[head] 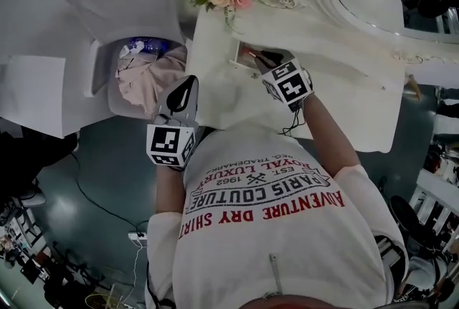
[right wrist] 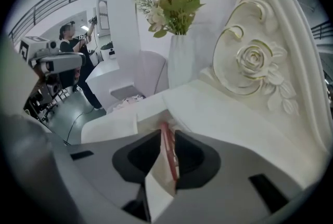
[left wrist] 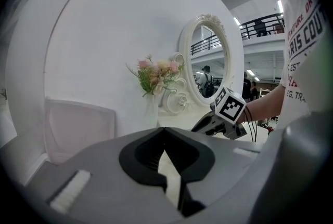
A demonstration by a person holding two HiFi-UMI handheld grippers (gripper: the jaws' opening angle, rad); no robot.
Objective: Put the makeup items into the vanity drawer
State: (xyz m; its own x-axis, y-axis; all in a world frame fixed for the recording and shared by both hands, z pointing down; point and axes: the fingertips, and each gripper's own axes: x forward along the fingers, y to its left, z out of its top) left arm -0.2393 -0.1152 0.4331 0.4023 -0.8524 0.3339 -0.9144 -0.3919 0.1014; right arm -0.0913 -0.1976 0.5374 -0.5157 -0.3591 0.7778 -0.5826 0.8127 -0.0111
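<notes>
You are at the placing step. Your right claw point(right wrist: 166, 137) is pinched narrow on a slim red stick point(right wrist: 168, 153), which runs along the gap between the pads. The open drawer point(right wrist: 136, 120) lies just ahead of the tips and a little below them. In the head view the claw hangs over the drawer's opening, where other reddish items seem to lie already. The next move, as I judge it, is to dip the tips into the drawer. Then part the jaws so the stick drops inside, clear of the front rim. Your left claw point(left wrist: 164, 132) is closed, tips together on nothing. It is held well back from the drawer, off to the side of the vanity top point(head: 337, 107).
</notes>
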